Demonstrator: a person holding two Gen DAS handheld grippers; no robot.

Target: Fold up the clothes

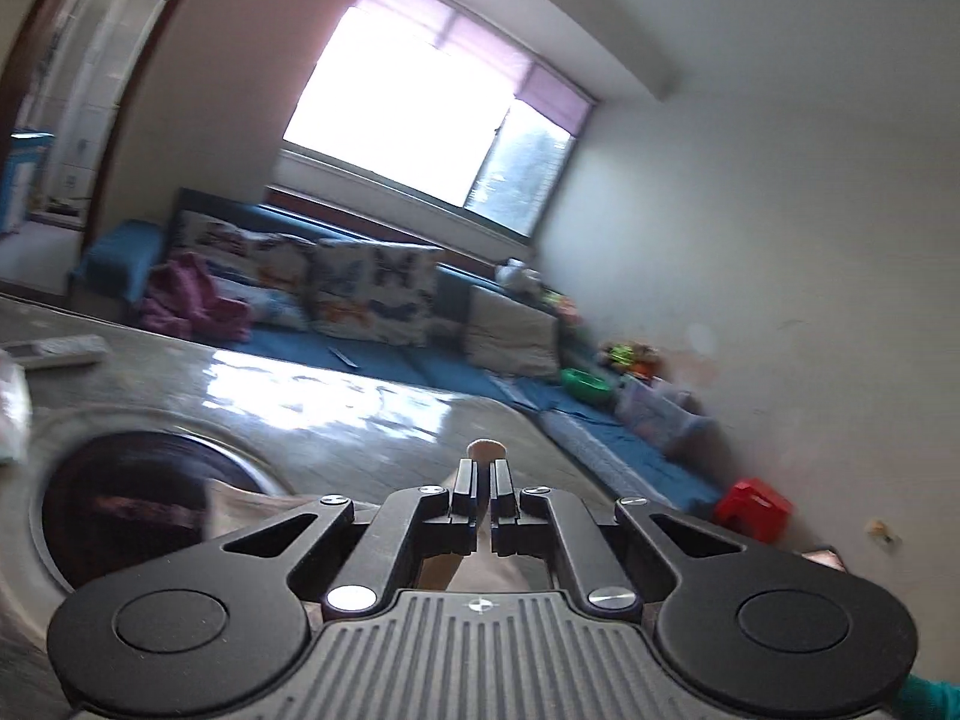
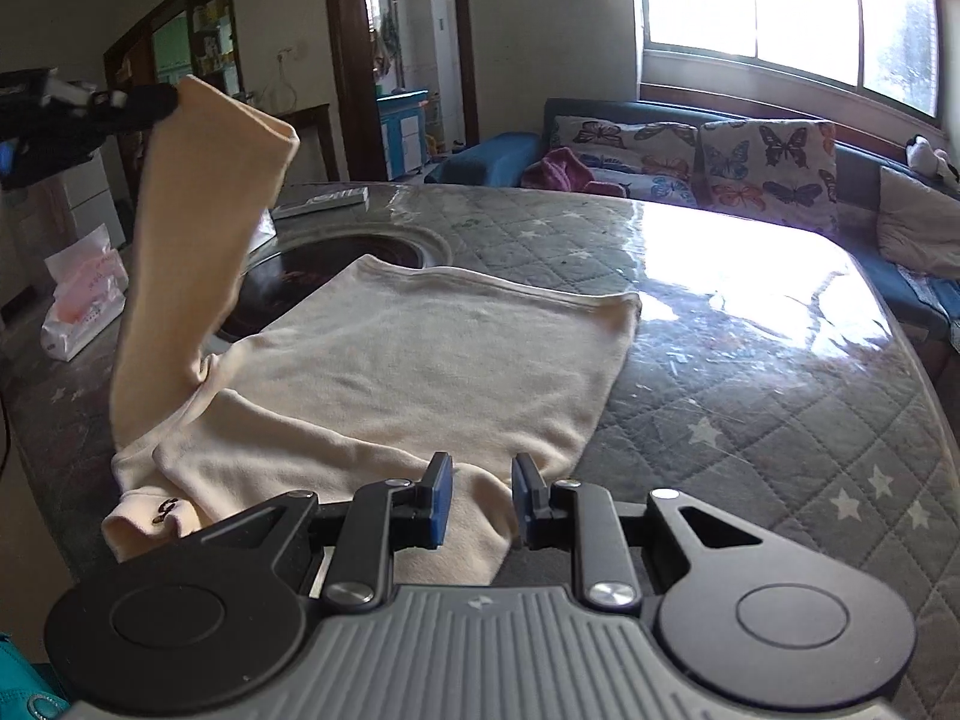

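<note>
A cream long-sleeved top (image 2: 420,360) lay spread on the quilted surface (image 2: 750,396), its body flat and partly covering the dark round inset (image 2: 336,264) sunk in the surface's middle. The left claw (image 1: 483,468) was clamped on the cuff end of one sleeve (image 2: 198,228), a scrap of cream cloth peeping out past its tips, and held that sleeve up well above the inset, so that it rose in a tall strip from the shoulder on the side of the top nearest the pack of tissues (image 2: 84,306). The right claw (image 2: 480,501) stood with its blue pads apart, holding nothing, low over the near edge of the top, where the other sleeve (image 2: 288,468) lay across the body. To my eye the step in hand was the sleeve fold: the lifted sleeve looked ready to be carried inward across the body, on the inset side. That move would call for the left claw to keep its grip while swinging the cuff over, laying it down without dragging the body out of square; the right claw seemed well placed to pin or tidy the near edge meanwhile.
</note>
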